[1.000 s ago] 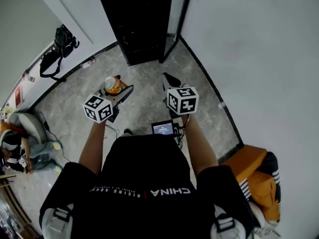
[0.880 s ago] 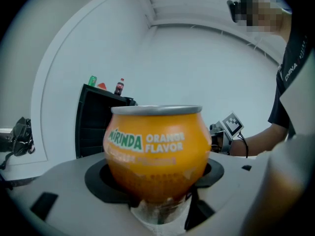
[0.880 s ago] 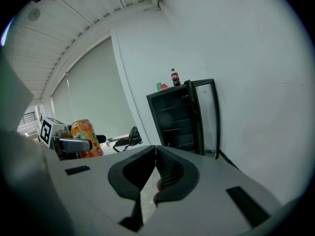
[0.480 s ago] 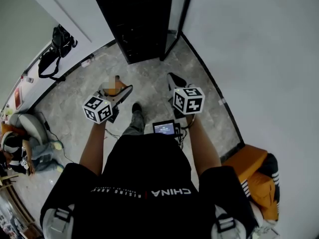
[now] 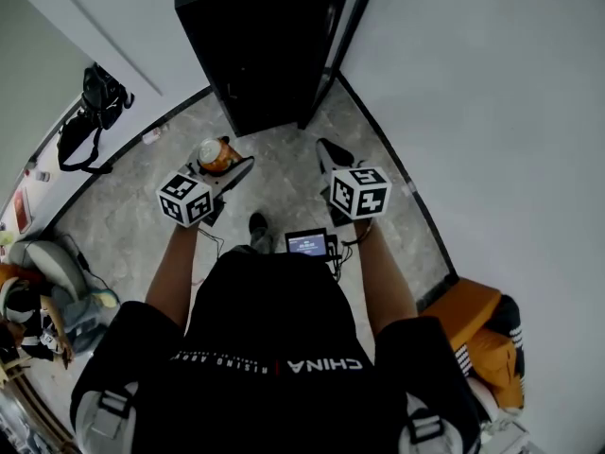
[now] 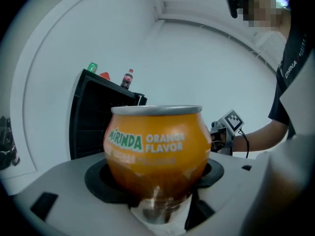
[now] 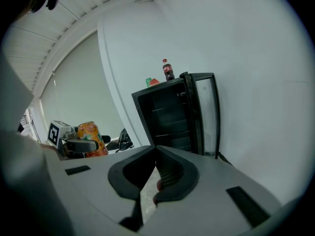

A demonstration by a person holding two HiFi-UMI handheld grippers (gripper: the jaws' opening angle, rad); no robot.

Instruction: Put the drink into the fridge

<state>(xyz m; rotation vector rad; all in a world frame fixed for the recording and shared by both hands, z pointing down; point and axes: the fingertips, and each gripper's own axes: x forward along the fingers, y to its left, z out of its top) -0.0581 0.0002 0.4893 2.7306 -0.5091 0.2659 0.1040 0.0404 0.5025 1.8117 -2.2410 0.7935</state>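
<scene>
The left gripper point(image 5: 227, 171) is clamping its jaws on the orange drink can point(image 6: 156, 146), holding it upright by its lower half above the floor. The can's silver rim is showing at the top, and its printed side is facing the camera in the left gripper view. The right gripper point(image 7: 155, 154) is holding nothing, with its jaws drawn together so that their tips are meeting. It is hanging level with the left one, well apart from it.

The can's base is lying hidden behind the jaws. The top of the black fridge point(image 5: 255, 45) is being cut off by the upper edge of the head view. Its inside is looking dark, with only faint shelf lines in the right gripper view.

The fridge is standing in the corner ahead of both grippers, its glass door point(image 7: 206, 112) swung open toward the white wall point(image 5: 492, 112). A cola bottle point(image 7: 168, 70) is standing on top of it. The floor point(image 5: 284, 159) is showing grey marbled tiles, and a black bag point(image 5: 90, 102) is lying by the left wall.
</scene>
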